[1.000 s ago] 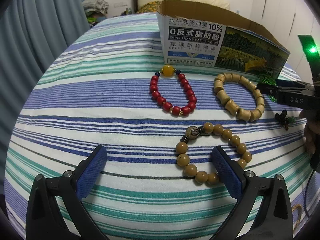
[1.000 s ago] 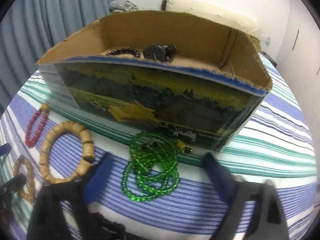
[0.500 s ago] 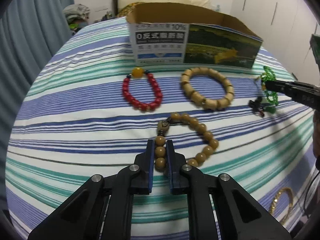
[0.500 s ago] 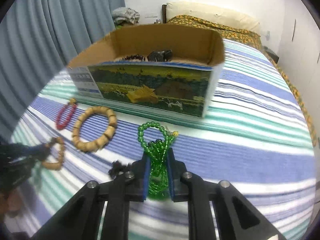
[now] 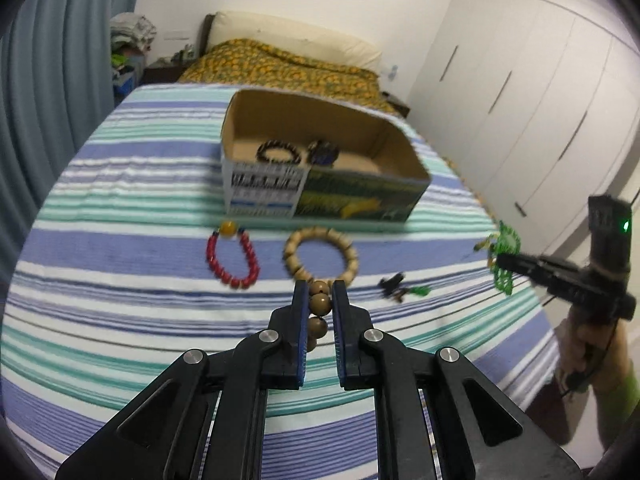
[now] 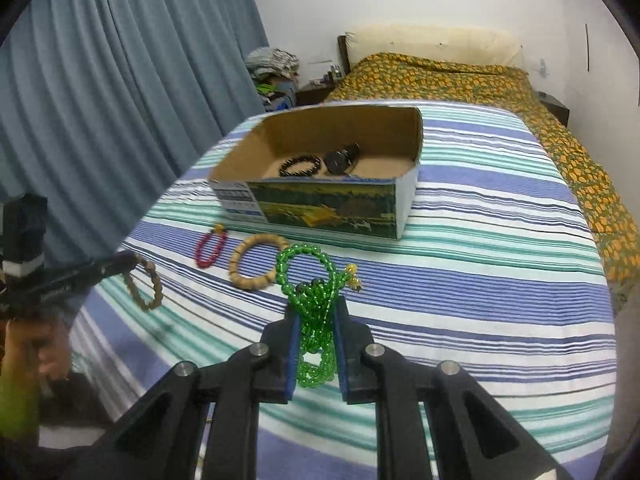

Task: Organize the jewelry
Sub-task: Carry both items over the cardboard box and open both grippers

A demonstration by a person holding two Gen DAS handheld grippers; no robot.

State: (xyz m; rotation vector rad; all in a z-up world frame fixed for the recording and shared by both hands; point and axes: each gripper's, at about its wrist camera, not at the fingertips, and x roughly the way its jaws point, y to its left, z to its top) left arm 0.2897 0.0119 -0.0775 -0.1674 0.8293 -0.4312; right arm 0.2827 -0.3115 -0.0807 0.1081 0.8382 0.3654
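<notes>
I am holding a brown bead bracelet clenched in the left gripper and a green bead strand clenched in the right gripper, both lifted off the striped bedspread short of the open box. Both are hanging limp, light and probably slippery, so I am judging a pinch across several beads the safest hold. I am finding the print on the box's label too blurred to read here.
</notes>
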